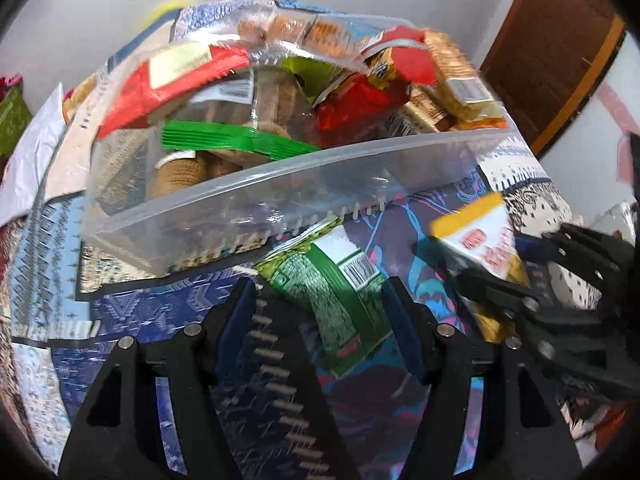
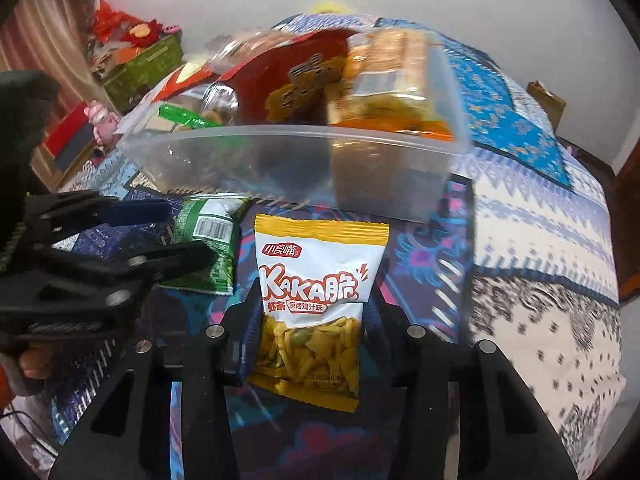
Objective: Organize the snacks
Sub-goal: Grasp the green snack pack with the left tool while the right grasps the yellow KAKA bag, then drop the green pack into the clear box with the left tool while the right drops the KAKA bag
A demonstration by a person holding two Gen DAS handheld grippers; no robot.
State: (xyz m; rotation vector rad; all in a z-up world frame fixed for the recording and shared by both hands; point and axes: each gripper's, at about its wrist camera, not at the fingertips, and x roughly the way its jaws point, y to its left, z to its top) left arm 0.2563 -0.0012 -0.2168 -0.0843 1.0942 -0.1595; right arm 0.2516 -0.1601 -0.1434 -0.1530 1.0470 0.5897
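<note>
Snacks fill your clear plastic tub (image 1: 280, 184), which sits on the patterned bedspread (image 2: 532, 240) with packets heaped above its rim. Two packets lie outside it, in front of its near wall. Your right tongs (image 2: 310, 312) are closed partway on the yellow-and-white packet (image 2: 320, 280), their fingers against its two sides, holding it upright just short of the tub. Your left tongs (image 1: 320, 296) stand wide open around the green packet (image 1: 324, 284), which lies flat on the bedspread with one end tucked under the tub's edge; the fingers do not touch it. The tub's near wall stands between both packets and the heap. A brown door (image 1: 548, 48) is behind.
</note>
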